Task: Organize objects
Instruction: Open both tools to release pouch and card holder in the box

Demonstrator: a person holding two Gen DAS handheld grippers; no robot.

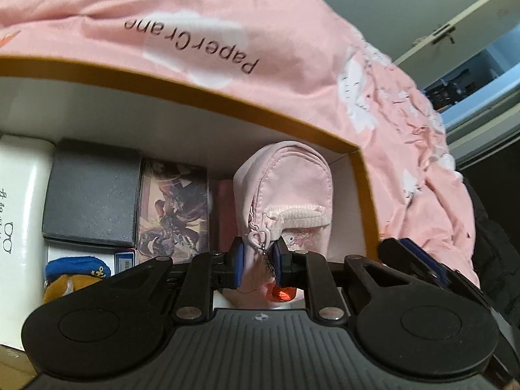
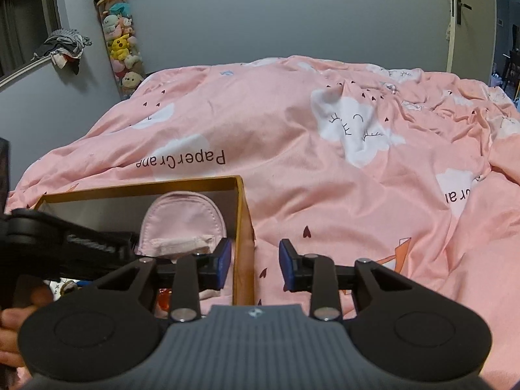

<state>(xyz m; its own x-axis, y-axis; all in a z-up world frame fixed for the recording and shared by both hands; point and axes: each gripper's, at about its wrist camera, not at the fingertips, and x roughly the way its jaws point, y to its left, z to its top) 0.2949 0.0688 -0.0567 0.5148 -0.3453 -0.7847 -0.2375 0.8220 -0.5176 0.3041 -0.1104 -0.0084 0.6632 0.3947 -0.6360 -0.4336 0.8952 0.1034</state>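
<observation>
- The left gripper (image 1: 256, 261) is closed on the near end of a pink pouch (image 1: 286, 182), its blue pads (image 1: 238, 261) pressing the fabric beside the zipper pull.
- The pouch stands on end inside an open box (image 1: 208, 92) with a tan rim and white inner walls, in the box's right-hand corner, close to the right wall.
- In the right wrist view the rounded top of the pouch (image 2: 185, 217) shows inside the box (image 2: 242, 227), with the left tool's black body crossing in front of it.
- The right gripper (image 2: 255, 261) holds nothing; its jaws stand apart and straddle the box's right wall, one pad (image 2: 224, 260) inside the box and the other over the bedding.
- Left of the pouch, packed side by side along the floor of the box, lie an illustrated card pack (image 1: 174, 204), a dark grey case (image 1: 92, 191) and a white box with printed characters (image 1: 19, 195).
- A plush toy in a blue cap (image 1: 76, 274) sits at the near left, partly hidden by the gripper's body.
- A small orange-red item (image 1: 282, 292) peeks out under the pouch; what it is cannot be told.
- The box rests on a pink duvet (image 2: 325, 149) printed with white clouds and "PaperCrane".
- Against the far wall stands a clear tube of plush toys (image 2: 122, 35) with a panda on top.
</observation>
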